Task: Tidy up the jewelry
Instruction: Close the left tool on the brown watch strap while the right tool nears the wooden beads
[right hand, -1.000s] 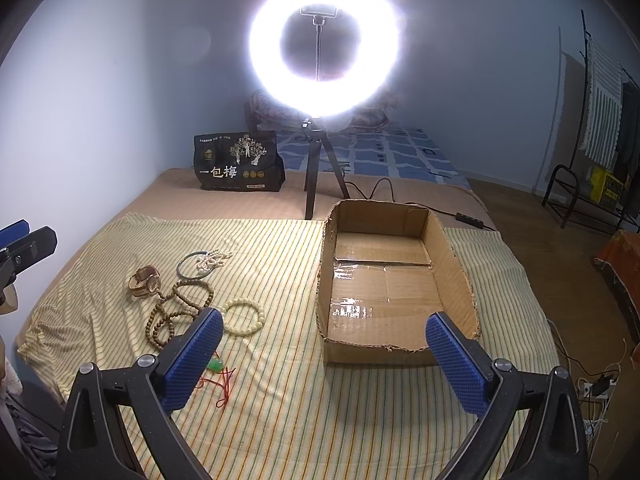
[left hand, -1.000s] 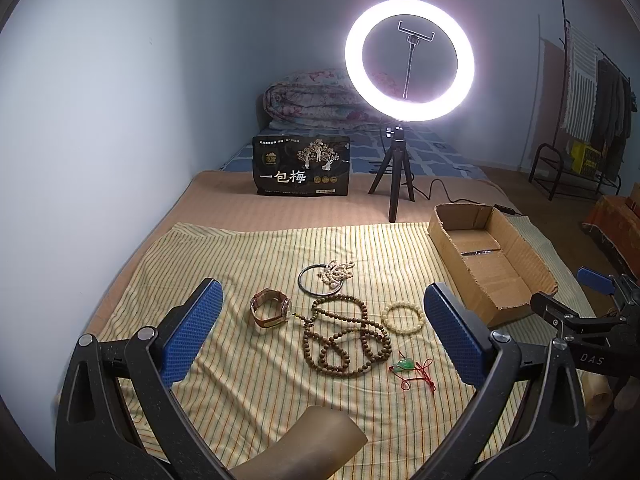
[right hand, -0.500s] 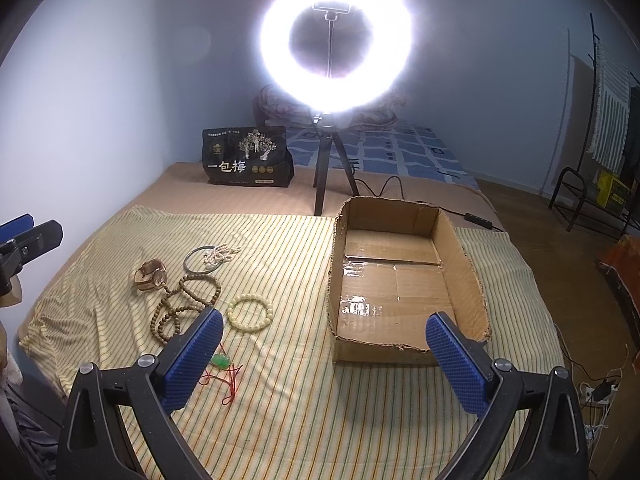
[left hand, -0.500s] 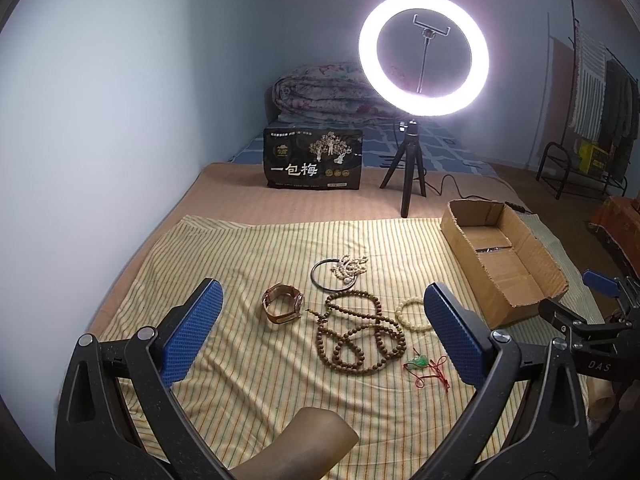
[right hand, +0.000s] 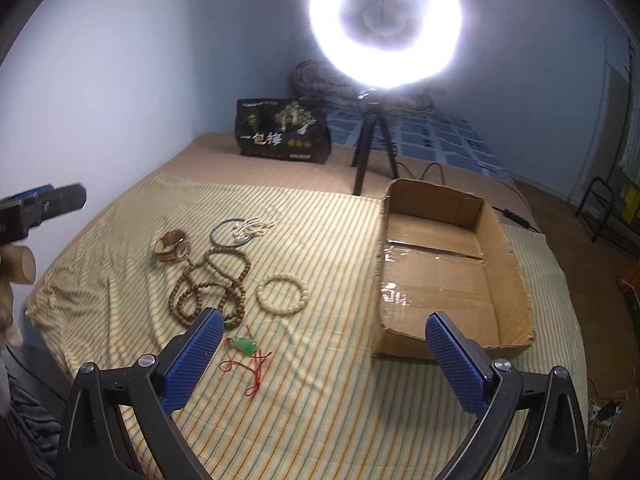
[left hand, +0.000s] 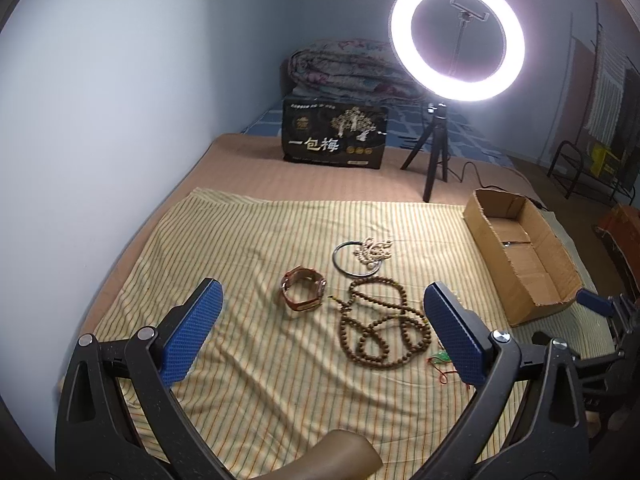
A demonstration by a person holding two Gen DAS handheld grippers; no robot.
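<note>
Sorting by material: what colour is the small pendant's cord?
Red; the pendant itself is green. Clearest in the right wrist view.

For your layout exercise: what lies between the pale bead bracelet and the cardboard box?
Nothing: in the right wrist view, only bare striped cloth separates the pale bead bracelet from the cardboard box.

Open striped cloth [right hand: 328,248] is being left free between the jewelry cluster [right hand: 212,276] and the cardboard box [right hand: 452,272], whose upright walls are blocking approach from the side, while the far edge is being obstructed by the ring-light tripod [right hand: 370,148]
</note>
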